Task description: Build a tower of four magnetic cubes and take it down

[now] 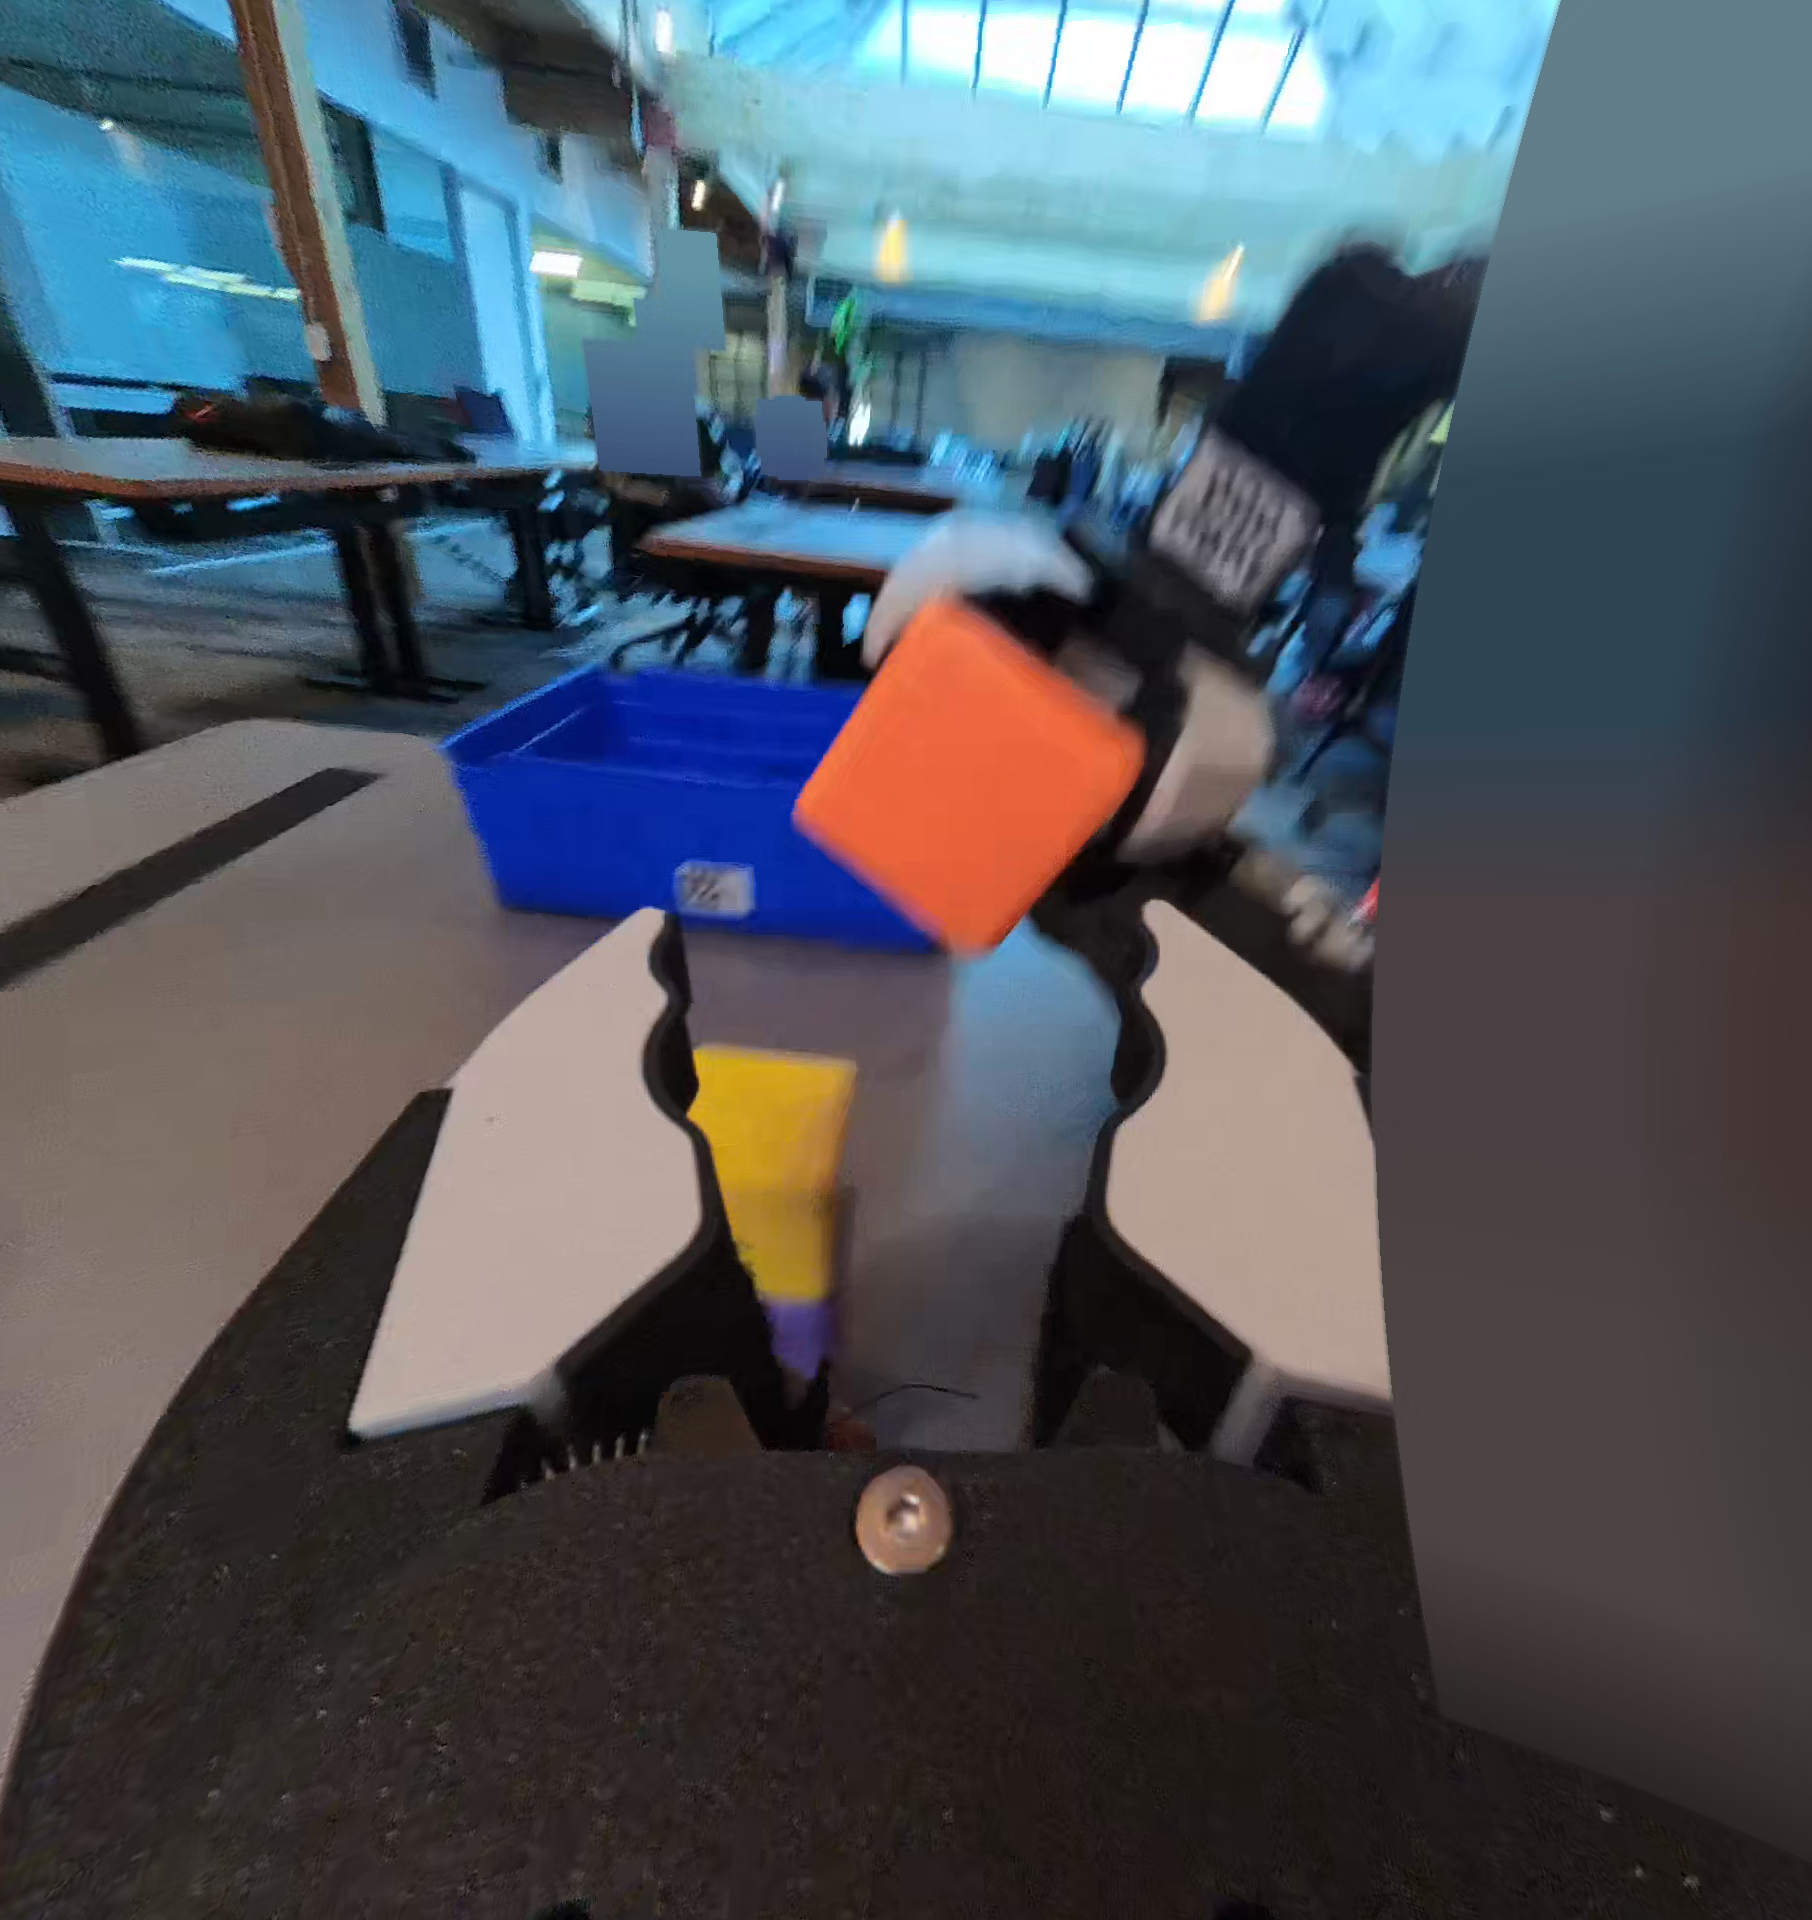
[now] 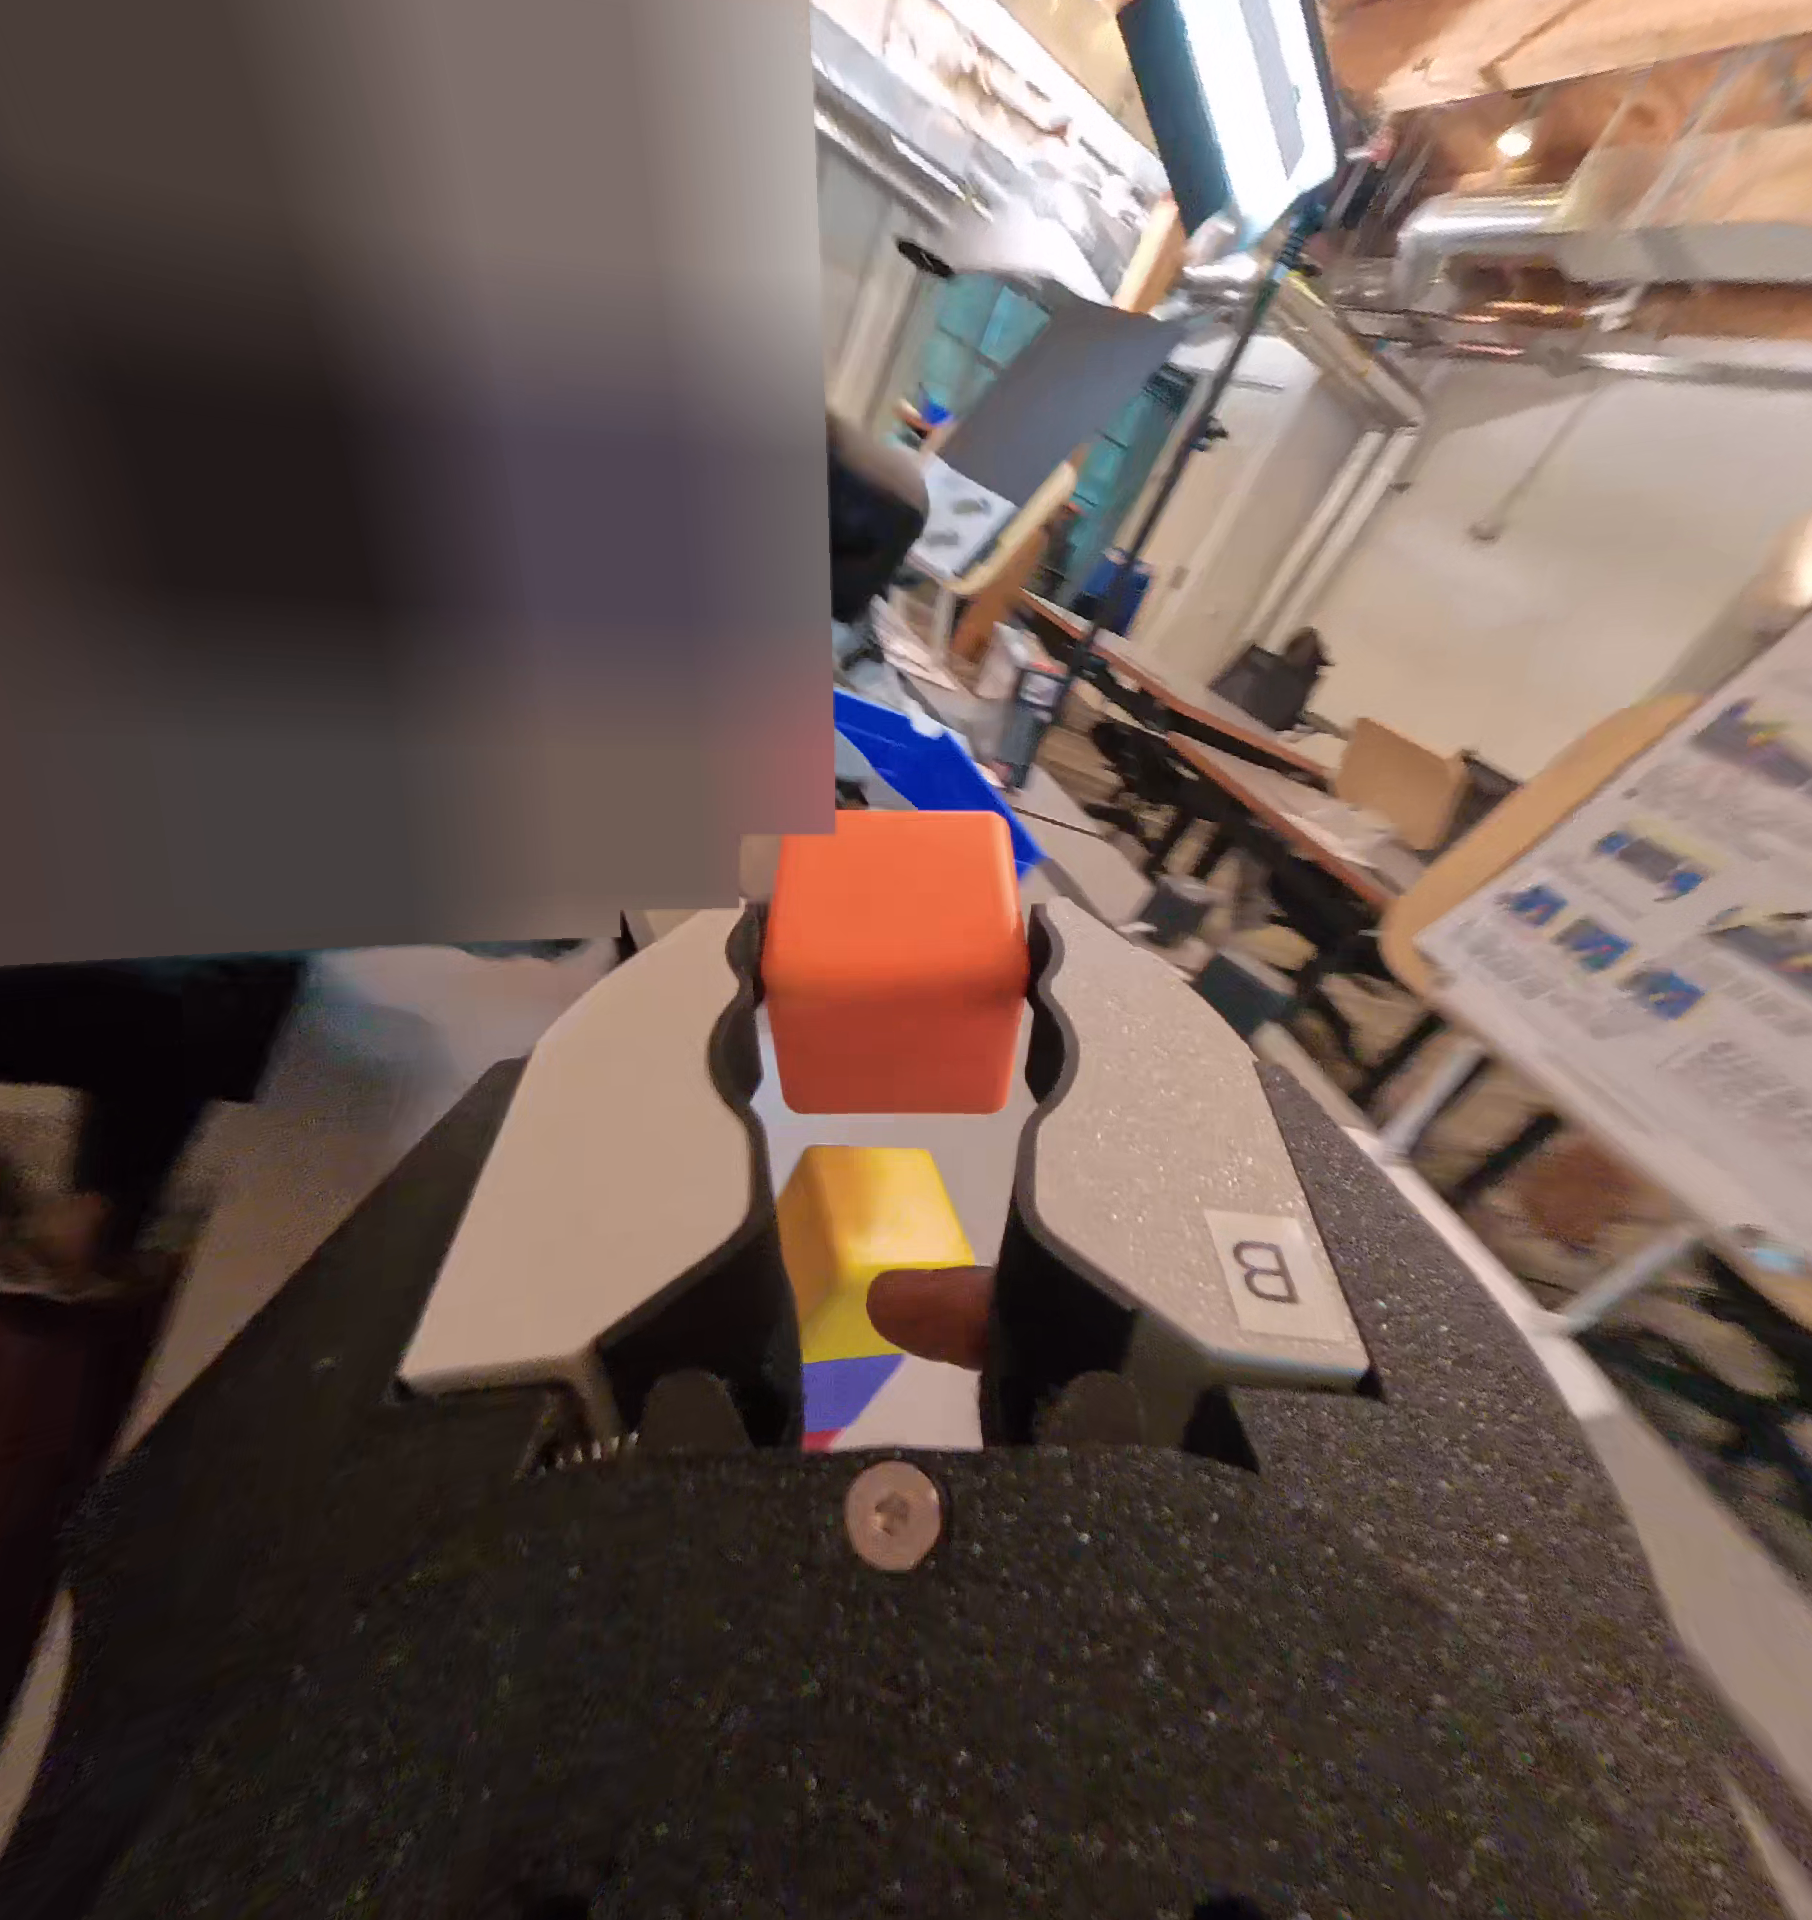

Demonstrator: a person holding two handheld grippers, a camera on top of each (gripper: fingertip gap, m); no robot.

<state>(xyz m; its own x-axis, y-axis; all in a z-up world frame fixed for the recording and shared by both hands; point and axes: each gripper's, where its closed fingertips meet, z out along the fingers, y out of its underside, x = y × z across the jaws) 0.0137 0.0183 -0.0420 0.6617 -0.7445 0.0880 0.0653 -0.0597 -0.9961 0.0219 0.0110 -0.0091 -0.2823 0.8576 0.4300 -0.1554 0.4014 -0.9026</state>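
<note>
An orange cube [image 2: 891,966] is clamped between the two dark pads of the right hand-held gripper [image 2: 891,987], one pad pressed against each side face. The cube is held in the air, clear of a yellow cube [image 2: 871,1236] seen below it. That yellow cube is stacked on a purple cube [image 2: 845,1392], under which a sliver of red is seen. A fingertip [image 2: 933,1320] is seen just beside the yellow cube.

The left hand-held gripper [image 1: 907,997] is held wide open with nothing in its grasp; the yellow cube [image 1: 777,1164] stands between its fingers, close to the left pad, though contact cannot be told through the blur. A blue bin [image 1: 611,810] is set farther back on the grey counter [image 1: 206,1039], toward its far edge.
</note>
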